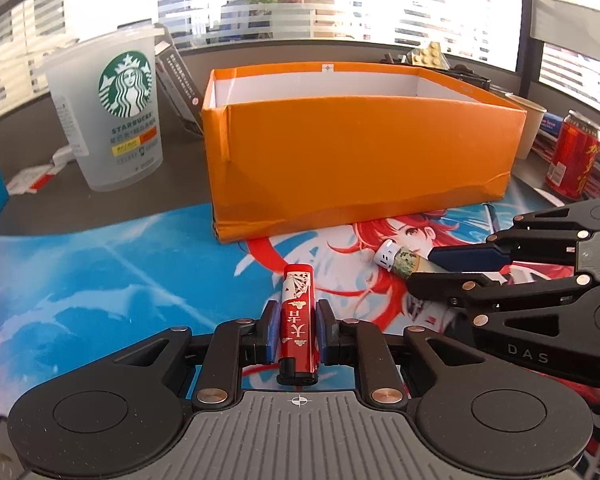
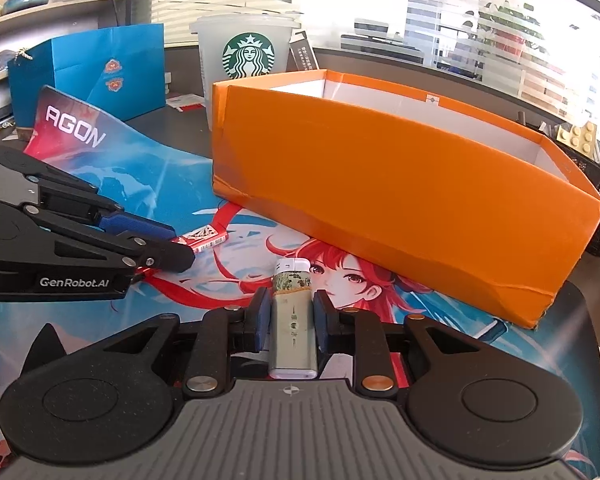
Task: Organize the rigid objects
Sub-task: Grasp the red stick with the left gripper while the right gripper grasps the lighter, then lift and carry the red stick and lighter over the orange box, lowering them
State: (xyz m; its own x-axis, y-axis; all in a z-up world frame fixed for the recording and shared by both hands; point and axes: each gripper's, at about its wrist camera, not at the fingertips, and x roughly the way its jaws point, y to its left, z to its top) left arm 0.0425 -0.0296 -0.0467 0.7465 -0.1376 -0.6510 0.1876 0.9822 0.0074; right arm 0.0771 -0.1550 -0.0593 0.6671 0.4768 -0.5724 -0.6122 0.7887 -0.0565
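**Both jaws clamped on lighters, box in front**

Jaws: left gripper (image 1: 298, 330) is pinched on the red lighter (image 1: 298, 312), blue pads pressing its two long sides; black cap end sits back toward the gripper body, red base points forward at the box. Right gripper (image 2: 288, 320) is pinched the same way on the pale lighter (image 2: 292, 320), pads on both long sides, white cap end pointing forward. No earlier view to compare.

Largest to smallest:

- Desk mat (image 1: 100, 280), blue with a red-haired cartoon figure, covers the work surface under both grippers.
- Orange box (image 1: 360, 152), open top, white inside, stands on the far edge of the mat, just beyond both lighters. Inside floor not visible from either camera.
- Blue paper bag (image 2: 88, 68), upright, far left in the right wrist view.
- Plastic cup (image 1: 112, 112) with green logo, upright, left of the box and near it.
- Red can (image 1: 576, 156), upright, right of the box, next to a paper cup (image 1: 530, 120).
- The two lighters, each held above the mat; whether either touches the mat cannot be told.
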